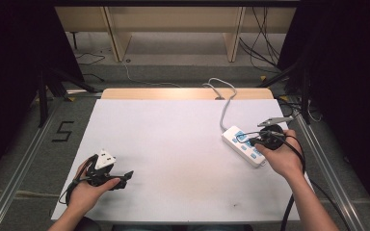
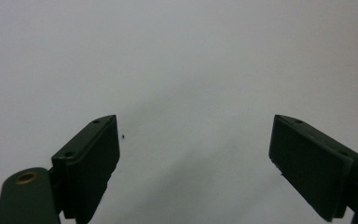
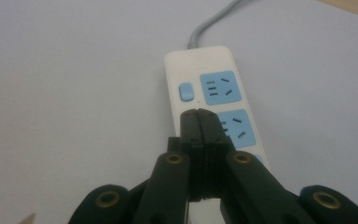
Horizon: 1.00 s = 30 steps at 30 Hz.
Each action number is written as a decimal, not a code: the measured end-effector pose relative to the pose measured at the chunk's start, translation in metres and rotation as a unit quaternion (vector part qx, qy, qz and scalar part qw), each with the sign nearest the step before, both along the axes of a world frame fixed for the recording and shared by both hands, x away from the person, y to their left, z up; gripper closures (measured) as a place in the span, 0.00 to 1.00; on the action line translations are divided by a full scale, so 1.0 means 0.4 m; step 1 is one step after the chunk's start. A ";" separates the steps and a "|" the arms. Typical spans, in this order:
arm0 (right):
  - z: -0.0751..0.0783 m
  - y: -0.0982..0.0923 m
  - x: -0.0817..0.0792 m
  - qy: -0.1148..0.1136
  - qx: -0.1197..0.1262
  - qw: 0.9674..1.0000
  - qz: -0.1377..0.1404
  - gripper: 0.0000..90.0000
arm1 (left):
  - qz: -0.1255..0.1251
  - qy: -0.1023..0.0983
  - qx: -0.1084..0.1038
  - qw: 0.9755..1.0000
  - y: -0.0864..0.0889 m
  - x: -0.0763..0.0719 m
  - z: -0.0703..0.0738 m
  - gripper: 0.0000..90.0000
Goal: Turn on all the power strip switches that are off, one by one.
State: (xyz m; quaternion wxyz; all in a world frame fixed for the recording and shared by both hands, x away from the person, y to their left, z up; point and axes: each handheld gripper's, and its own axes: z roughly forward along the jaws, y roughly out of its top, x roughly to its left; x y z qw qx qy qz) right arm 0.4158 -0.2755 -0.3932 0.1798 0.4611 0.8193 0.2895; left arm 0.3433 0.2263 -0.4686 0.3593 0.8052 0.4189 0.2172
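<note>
A white power strip point(image 1: 243, 144) with blue socket faces lies at the right side of the white table point(image 1: 173, 144). Its grey cable point(image 1: 226, 103) runs off the far edge. A person's right hand holds my right gripper point(image 1: 251, 141) just above the strip. In the right gripper view the black jaws of this gripper point(image 3: 199, 116) are pressed together with nothing between them. Their tips sit over the strip point(image 3: 209, 88), below its blue switch point(image 3: 185, 92). At the near left a left hand holds my left gripper point(image 1: 123, 179) low over bare table. Its jaws point(image 2: 193, 135) stand wide apart and empty.
A wooden strip point(image 1: 188, 93) borders the table's far edge. Metal rails run along both sides, with a "5" mark point(image 1: 63, 131) on the floor at left. Dark stands and loose cables point(image 1: 265, 43) sit beyond the table. A small dark speck point(image 1: 233, 206) marks the near right.
</note>
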 end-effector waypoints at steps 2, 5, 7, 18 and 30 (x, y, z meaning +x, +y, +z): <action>0.002 0.005 0.011 0.005 -0.003 1.000 0.001 1.00 | 0.000 -0.001 0.000 1.000 0.000 0.000 0.000 0.18; 0.001 0.010 0.025 0.012 -0.008 1.000 0.002 1.00 | 0.000 -0.001 0.000 1.000 0.000 0.000 0.000 0.18; 0.001 0.012 0.030 0.014 -0.009 1.000 0.002 1.00 | -0.001 0.002 0.000 1.000 0.000 0.000 0.000 0.18; -0.018 0.042 0.087 0.041 -0.023 0.999 0.007 1.00 | -0.003 0.005 -0.001 1.000 0.002 0.003 0.000 0.17; -0.037 0.075 0.139 0.062 -0.047 0.997 0.015 1.00 | -0.004 0.004 -0.002 1.000 0.001 0.003 0.000 0.18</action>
